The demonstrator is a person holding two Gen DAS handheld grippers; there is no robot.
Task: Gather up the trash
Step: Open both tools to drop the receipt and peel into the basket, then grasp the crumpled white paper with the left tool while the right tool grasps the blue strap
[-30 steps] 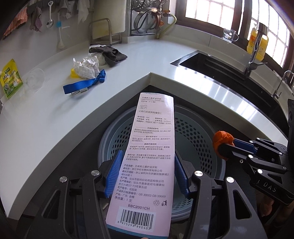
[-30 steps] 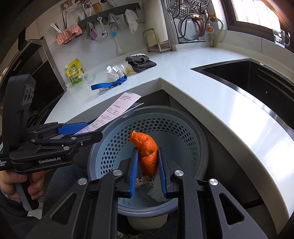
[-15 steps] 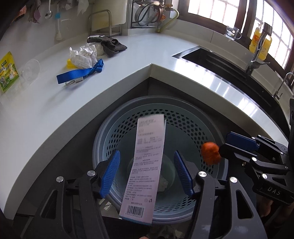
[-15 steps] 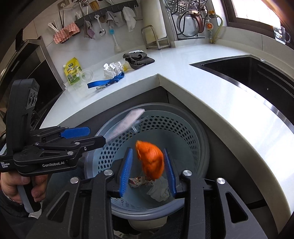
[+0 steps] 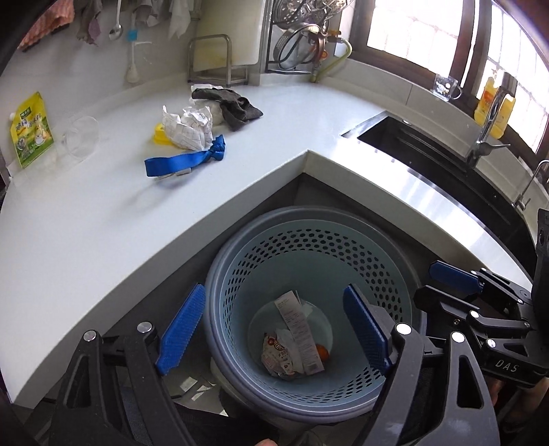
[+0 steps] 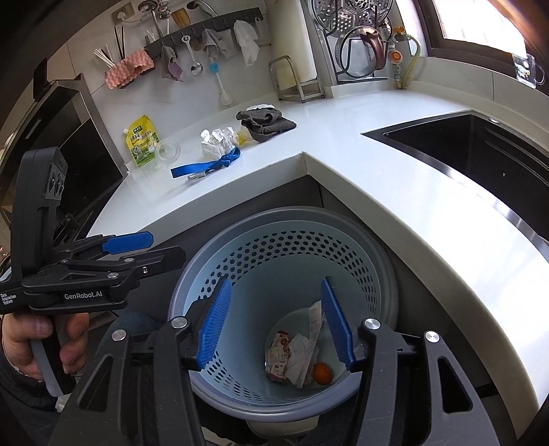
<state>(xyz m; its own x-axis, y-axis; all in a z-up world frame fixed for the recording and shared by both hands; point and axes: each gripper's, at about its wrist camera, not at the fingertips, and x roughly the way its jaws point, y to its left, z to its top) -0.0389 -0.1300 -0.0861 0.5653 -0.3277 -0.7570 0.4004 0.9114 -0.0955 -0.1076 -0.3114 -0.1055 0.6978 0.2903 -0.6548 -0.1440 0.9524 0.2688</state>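
Both grippers hang over the round grey-blue perforated plastic bin (image 5: 310, 274), which stands on the floor in the angle of the white L-shaped bench (image 5: 103, 219). The left gripper (image 5: 271, 320) has its blue-padded fingers spread wide with nothing between them; the right gripper (image 6: 274, 326) is likewise spread apart and empty.

Part of the collecting looks done. At the bottom of the bin lie a long printed paper strip (image 5: 302, 338), a small orange peel (image 6: 322, 373), a red-and-white crumpled wrapper (image 5: 276, 355) and a scrap of white tissue (image 6: 298, 356).

What seems left sits well apart from the bin, toward the back of the bench: a crumpled white checked paper wad (image 5: 190, 127) touching a small yellow object (image 5: 159, 136), with a blue fabric strap (image 5: 187, 159) just in front of it. Whether the strap counts as trash cannot be told. A dark grey cloth (image 5: 233, 106) lies just behind the wad, and a clear glass (image 5: 80, 139) and a yellow-green pouch (image 5: 31, 128) stand at the wall.

The bench is smooth and glossy. A dark recessed sink (image 5: 432, 154) with a steel tap sits under the windows, utensils and rags hang on a wall rail (image 6: 202, 25), and a wire dish rack (image 6: 360, 44) fills the corner.
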